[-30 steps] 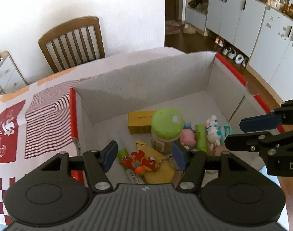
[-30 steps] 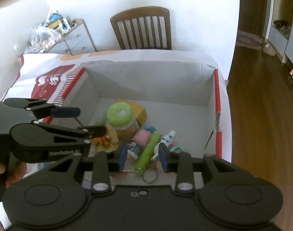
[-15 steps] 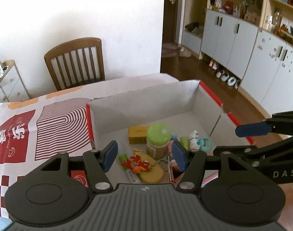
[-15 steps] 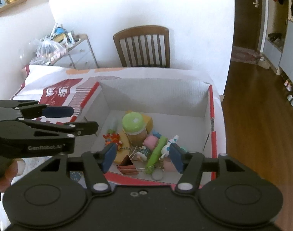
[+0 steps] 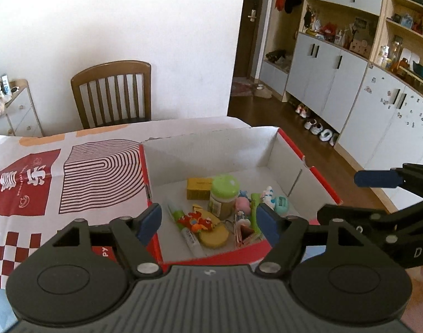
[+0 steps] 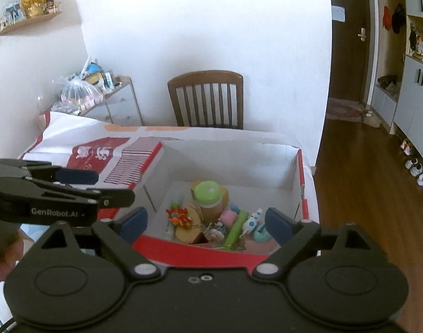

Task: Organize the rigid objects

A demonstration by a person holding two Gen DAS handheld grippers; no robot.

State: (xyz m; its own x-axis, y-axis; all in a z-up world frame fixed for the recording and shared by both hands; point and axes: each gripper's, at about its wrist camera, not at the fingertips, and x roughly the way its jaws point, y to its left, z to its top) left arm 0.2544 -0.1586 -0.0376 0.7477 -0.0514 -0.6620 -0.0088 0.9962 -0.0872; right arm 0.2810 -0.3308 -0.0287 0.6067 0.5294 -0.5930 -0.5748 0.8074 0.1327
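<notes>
Patterned table cover (image 5: 72,172) bears a red-rimmed white box (image 5: 292,149) holding the small objects (image 5: 219,213) heaped at its near end, green-lidded jar (image 6: 207,194) upright among them; left gripper (image 5: 208,222) and right gripper (image 6: 206,222) hover above, jaws just opened wide, nothing between them.

A right hand-held gripper (image 6: 206,219) hangs over the near edge of a red-rimmed box (image 6: 301,172), its jaws having just been opening and now wide apart with nothing pressed between them. Inside the box, toward the near wall, a green-lidded jar (image 6: 207,198) stands among small toys, a green tube (image 6: 234,229) and a yellow block (image 6: 187,227). The left hand-held gripper (image 6: 106,186) reaches in at the surface's left side. A chair (image 6: 206,98) stands at the far edge.
</notes>
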